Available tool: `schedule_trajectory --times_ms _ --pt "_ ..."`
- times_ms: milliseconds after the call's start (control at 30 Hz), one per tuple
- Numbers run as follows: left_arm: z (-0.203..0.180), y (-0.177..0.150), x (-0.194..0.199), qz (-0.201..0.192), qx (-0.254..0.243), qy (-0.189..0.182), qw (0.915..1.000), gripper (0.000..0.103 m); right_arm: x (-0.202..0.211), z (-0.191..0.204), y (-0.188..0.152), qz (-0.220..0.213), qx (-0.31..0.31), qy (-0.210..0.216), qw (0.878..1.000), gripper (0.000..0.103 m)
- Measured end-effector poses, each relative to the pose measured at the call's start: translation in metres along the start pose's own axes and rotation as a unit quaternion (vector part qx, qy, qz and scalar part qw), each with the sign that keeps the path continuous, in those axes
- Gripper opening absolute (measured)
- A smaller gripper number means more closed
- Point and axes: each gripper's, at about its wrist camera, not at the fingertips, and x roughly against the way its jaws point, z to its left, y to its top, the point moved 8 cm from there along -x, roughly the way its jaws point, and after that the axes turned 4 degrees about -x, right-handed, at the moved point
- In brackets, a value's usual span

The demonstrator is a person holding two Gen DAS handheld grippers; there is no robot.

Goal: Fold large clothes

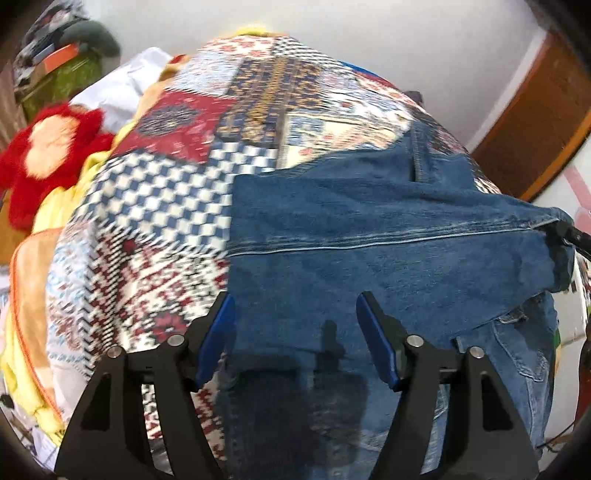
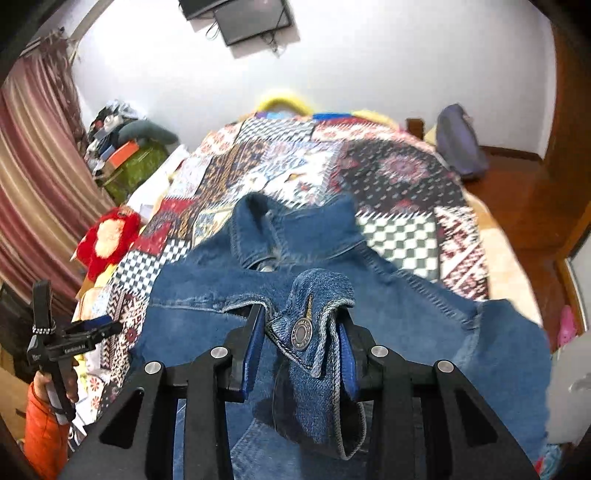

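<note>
Left wrist view: left gripper (image 1: 295, 332) hovering over a denim jacket (image 1: 369, 229), jaws spread wide with nothing between the blue pads (image 1: 218, 339), only cloth lying beneath. Jacket spread across the right half of a patchwork bedspread (image 1: 177, 192), one sleeve stretched toward the right edge, where its end is pinched by the tip of the right gripper (image 1: 565, 230). Red plush toy (image 1: 48, 147) at the left beside a yellow blanket (image 1: 26, 354). White wall behind, wooden door frame (image 1: 535, 122) at the upper right.

Right wrist view: right gripper (image 2: 301, 343) closed narrow on the sleeve cuff (image 2: 306, 332), metal snap button (image 2: 300, 334) facing the camera between the pads, cuff bunched and lifted above the rest of the jacket (image 2: 406, 306). Collar (image 2: 288, 225) pointing toward the far end of the bed, body of the jacket lying on the bedspread (image 2: 388, 173). Left gripper (image 2: 92, 328) at the lower left, held in a hand (image 2: 48, 384) with an orange sleeve (image 2: 40, 435), just off the jacket's edge; finger spacing not readable from this angle. Striped curtain (image 2: 33, 177) along the left, plush toy (image 2: 107, 240) at the bed's side, purple bag (image 2: 460, 140) at the far right corner, dark screen (image 2: 251, 18) on the wall.
</note>
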Motion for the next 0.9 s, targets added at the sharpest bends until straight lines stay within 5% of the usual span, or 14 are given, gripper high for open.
schedule_trajectory --times_ms 433,700,900 --pt "-0.064 -0.011 -0.060 0.062 -0.071 -0.022 0.9954 0.072 -0.060 -0.058 -0.050 0.065 -0.019 -0.055 0.996 0.035" --pt "-0.070 -0.016 -0.071 0.049 -0.091 -0.002 0.9947 0.089 -0.085 -0.068 -0.073 0.108 0.058 -0.141 0.982 0.060" --pt "-0.069 -0.020 -0.066 0.056 -0.091 0.006 0.9942 0.090 -0.070 -0.068 -0.067 0.099 0.063 -0.157 0.981 0.060"
